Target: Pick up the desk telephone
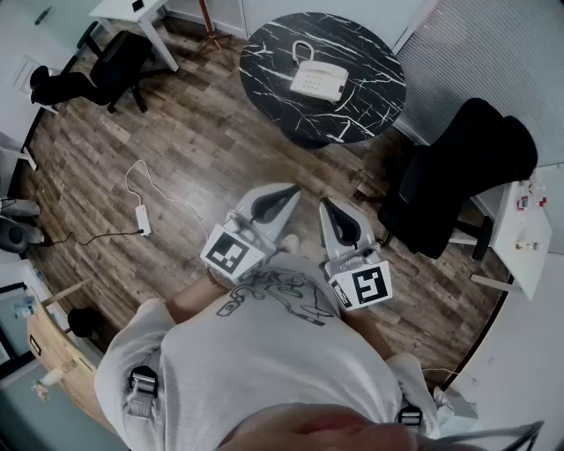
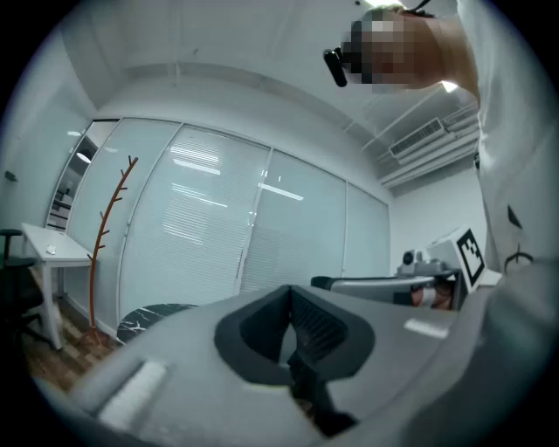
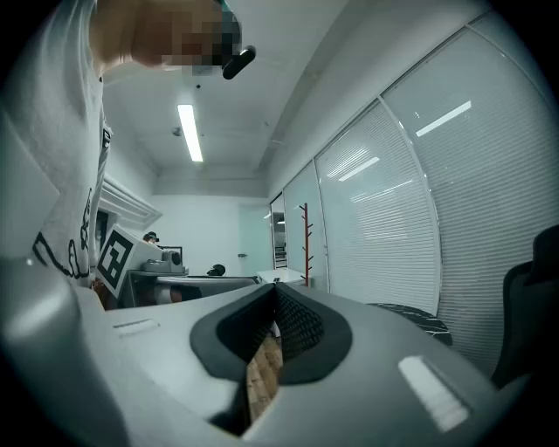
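Observation:
A white desk telephone [image 1: 317,80] with its handset and a coiled cord lies on a round black marble table [image 1: 352,114] at the top of the head view. Both grippers are held close to the person's chest, well short of the table. My left gripper [image 1: 293,191] points toward the table, jaws shut and empty; in its own view the left gripper [image 2: 289,292] has its tips together. My right gripper [image 1: 323,203] sits beside it, also shut with nothing held. In the right gripper view the right gripper [image 3: 276,291] has its tips touching, over wood floor.
A black office chair [image 1: 458,176] stands right of the table. Another black chair [image 1: 97,70] and a white desk [image 1: 132,13] are at the upper left. A white power adapter with cable [image 1: 142,219] lies on the wood floor. A red coat stand [image 2: 112,227] stands by the glass wall.

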The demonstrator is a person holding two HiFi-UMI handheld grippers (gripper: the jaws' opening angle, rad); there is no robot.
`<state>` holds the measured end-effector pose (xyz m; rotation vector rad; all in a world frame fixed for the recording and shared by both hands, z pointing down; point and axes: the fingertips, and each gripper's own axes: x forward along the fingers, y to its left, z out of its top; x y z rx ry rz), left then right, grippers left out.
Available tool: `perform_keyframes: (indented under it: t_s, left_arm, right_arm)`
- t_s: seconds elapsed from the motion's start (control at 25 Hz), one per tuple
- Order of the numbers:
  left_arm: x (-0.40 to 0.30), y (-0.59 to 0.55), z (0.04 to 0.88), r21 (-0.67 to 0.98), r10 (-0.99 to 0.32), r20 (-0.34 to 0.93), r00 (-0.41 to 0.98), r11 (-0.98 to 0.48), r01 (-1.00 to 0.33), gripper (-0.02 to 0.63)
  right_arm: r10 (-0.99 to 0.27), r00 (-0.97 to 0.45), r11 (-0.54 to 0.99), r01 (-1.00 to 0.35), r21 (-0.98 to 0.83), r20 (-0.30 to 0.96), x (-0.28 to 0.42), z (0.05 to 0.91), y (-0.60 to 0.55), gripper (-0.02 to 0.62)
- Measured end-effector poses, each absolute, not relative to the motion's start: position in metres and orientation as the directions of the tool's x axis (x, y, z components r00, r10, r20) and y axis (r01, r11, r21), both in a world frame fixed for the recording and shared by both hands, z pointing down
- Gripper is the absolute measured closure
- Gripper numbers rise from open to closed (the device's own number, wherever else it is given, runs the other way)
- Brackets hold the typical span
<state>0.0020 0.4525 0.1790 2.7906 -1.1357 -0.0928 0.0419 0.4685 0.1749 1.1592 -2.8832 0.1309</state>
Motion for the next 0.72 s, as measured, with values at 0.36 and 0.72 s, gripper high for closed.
perform_keyframes:
  t_s: [0.36,0.72]
  left_arm:
    - [0.005,0.458,0.187,0.148,-0.683,0.016,0.730,-0.721,-0.677,0.606]
    - [0.012,0.458,0.185,0.154,-0.713,0.002,0.701,-0.693,-0.704,0.606]
  right_arm:
    - [-0.689,-0.723,0.718,-0.690,-0.089,0.044,0.041,0.176,0.469,0.589]
    - [-0.701,-0.712,0.706,-0.701,-0.099,0.040,0.058,0.181,0.473,0.589]
